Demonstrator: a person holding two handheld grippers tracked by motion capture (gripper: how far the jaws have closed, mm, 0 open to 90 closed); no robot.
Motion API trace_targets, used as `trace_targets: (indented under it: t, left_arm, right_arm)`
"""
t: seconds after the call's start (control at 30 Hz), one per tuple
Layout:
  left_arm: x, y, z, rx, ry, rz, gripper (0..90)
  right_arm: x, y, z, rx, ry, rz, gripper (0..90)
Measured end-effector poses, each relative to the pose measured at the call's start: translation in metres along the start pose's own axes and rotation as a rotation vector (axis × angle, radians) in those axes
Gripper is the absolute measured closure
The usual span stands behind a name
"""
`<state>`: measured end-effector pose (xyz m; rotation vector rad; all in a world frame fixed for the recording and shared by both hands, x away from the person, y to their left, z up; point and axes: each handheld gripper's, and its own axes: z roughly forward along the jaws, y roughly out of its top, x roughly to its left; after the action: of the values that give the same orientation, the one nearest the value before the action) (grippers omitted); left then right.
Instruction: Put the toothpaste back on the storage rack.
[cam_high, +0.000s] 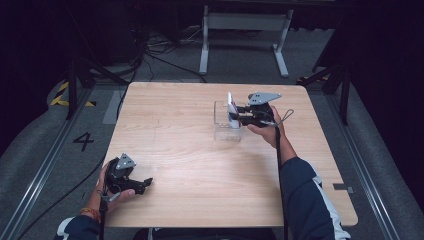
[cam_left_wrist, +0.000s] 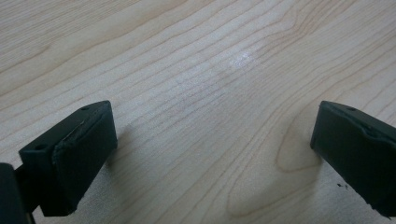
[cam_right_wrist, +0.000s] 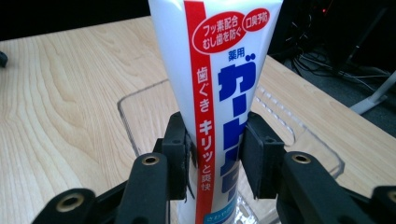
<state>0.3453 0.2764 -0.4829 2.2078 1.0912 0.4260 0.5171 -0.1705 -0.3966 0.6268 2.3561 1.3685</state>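
Near edge first: my left gripper (cam_high: 142, 184) sits parked low on the table (cam_high: 190, 165) by the front-left corner, jaws spread wide with nothing but bare wood grain between them in the left gripper view. Idle, not part of the step.

Further out, my right gripper (cam_right_wrist: 215, 156) is clamped on the toothpaste tube (cam_right_wrist: 219, 79), pads pressing both sides of its lower body. The tube stands roughly upright, white with a red stripe and blue lettering. In the high view the right gripper (cam_high: 234, 116) holds it over the clear plastic bin (cam_high: 220, 131) right of centre, tube bottom down inside or just above the rim; I can't tell if it touches the bin floor.

Step in hand, as I read it: placing the tube into the bin. Mid-to-late in the job.

Next move calls for lowering until the tube end rests on the bin floor, keeping it clear of the near wall, then spreading the jaws and backing off. An upright tube may topple on release, so leaning it against a wall looks safer.
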Motion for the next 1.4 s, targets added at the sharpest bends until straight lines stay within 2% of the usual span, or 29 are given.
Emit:
trace_targets:
  t: [0.37,0.73,1.03,1.1,1.27,1.4]
  left_arm:
    - [0.0,0.0,0.0,-0.001,0.001,-0.003,0.9]
    - [-0.001,0.0,0.0,-0.001,0.0,-0.007,0.9]
    - [0.0,0.0,0.0,-0.001,0.001,-0.003,0.8]
    - [-0.001,0.0,0.0,-0.001,0.001,-0.014,0.8]
    - [-0.001,0.0,0.0,-0.002,0.002,-0.013,0.9]
    - [-0.001,0.0,0.0,-0.002,0.002,-0.013,0.8]
  right_arm:
    - [-0.001,-0.007,0.0,0.022,0.005,0.003,65.1]
    - [0.003,-0.011,0.006,0.084,0.001,-0.005,64.2]
    - [0.002,-0.013,0.006,0.07,0.004,0.02,62.7]
    - [0.003,-0.013,0.007,0.071,0.004,0.027,61.6]
    - [0.004,-0.011,0.007,0.082,-0.002,0.022,59.0]
    - [0.004,-0.011,0.004,0.061,-0.002,0.03,61.7]
